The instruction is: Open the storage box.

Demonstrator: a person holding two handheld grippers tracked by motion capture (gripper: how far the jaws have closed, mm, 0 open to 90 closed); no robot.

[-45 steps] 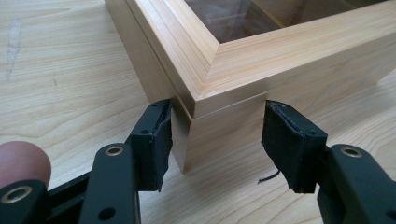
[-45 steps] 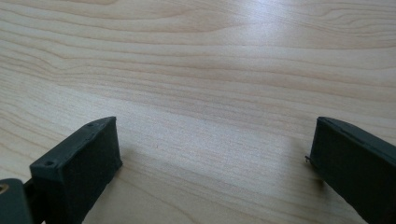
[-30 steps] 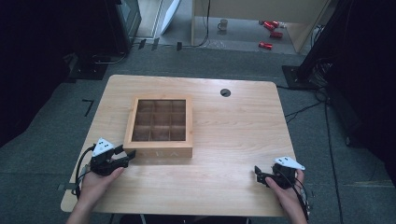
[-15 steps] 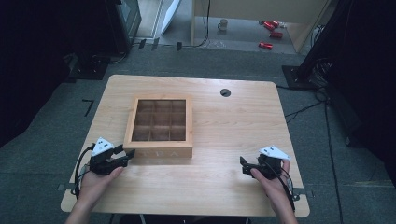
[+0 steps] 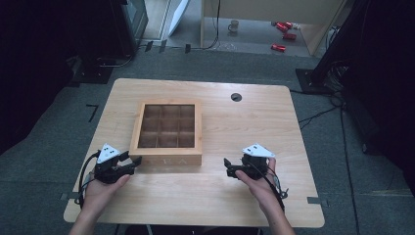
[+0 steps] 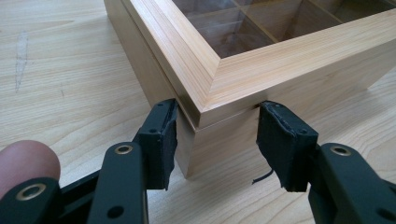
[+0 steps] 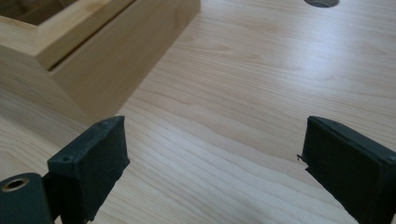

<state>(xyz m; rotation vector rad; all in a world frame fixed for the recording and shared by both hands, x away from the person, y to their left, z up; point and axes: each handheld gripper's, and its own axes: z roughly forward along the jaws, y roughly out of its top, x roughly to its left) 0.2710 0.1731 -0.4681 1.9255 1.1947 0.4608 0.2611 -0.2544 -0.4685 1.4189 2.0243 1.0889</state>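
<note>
Partly cropped box [image 6: 261, 70], compartments glazed — unclear

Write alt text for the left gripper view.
The left gripper has its two black jaws clamped on the near corner of a wooden box with a glass-paned lid, standing on a pale wooden table.

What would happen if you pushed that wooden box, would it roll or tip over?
Probably neither. The wooden box is low, wide and flat-bottomed on the table, so it would likely slide. It looks stiff, with thick wooden walls. Its clear lid panel might be fragile. The left gripper is clamped on one corner.
</note>
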